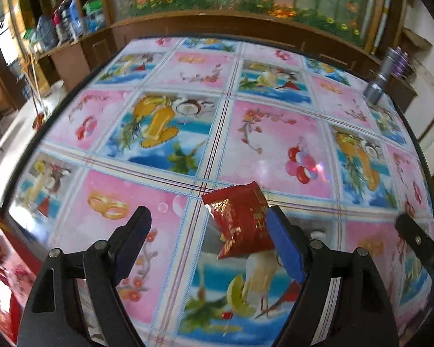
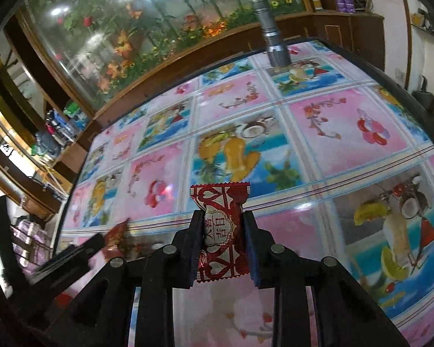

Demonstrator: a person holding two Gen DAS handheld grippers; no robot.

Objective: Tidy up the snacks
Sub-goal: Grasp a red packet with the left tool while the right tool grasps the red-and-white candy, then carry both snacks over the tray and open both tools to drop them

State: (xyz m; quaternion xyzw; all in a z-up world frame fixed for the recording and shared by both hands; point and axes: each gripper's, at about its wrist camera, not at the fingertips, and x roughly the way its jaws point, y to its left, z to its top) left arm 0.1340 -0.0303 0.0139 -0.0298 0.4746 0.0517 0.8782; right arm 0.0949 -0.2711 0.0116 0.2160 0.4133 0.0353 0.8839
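Right fingers (image 2: 222,231) clamped on candy (image 2: 221,231), left fingers (image 1: 208,231) apart, red packet (image 1: 241,221) perhaps touching one, flashlight (image 2: 270,33) behind.

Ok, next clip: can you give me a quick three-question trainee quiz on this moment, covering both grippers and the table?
1. True or false: the right gripper has its jaws shut on a red-and-white candy.
2. What stands upright near the far edge of the table? A) a flashlight B) a mug C) a vase
3. Fill in: the left gripper has its jaws ____, with the red-and-gold packet right beside one pad.

Key: 1 true; 2 A; 3 open.
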